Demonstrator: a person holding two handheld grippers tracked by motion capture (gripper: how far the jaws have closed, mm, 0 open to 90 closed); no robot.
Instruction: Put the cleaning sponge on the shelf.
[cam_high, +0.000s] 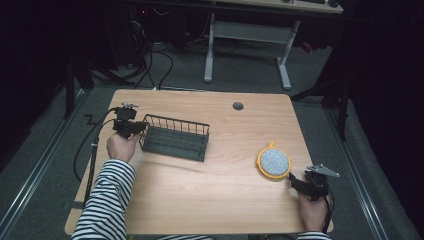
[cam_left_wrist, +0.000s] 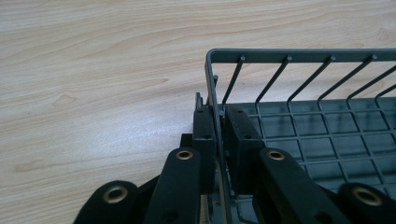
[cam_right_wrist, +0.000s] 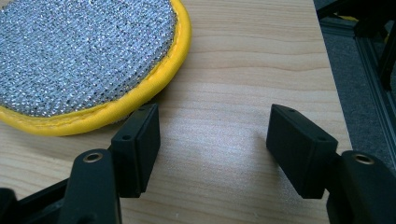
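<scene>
In the high view, our left hand-held gripper (cam_high: 135, 128) sits left of centre, clamped on the near-left end of the wire rack (cam_high: 175, 137), whose long axis runs rightward across the surface (cam_high: 210, 190). The left gripper view shows both jaws pinching the rack's end wall (cam_left_wrist: 215, 116). In the right gripper view, our right hand-held gripper (cam_right_wrist: 212, 128) stands released, the round scrubber (cam_right_wrist: 84, 56) at upper left just beside one jaw.

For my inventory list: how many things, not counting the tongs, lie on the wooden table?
2. A dark wire rack lies at the left, its end wall clamped by the left tongs. A round yellow-rimmed scouring pad lies at the right, near the open right tongs.

Matt dark wire rack (cam_high: 175, 137) on smooth, pale wood-grain table (cam_high: 210, 185).
</scene>
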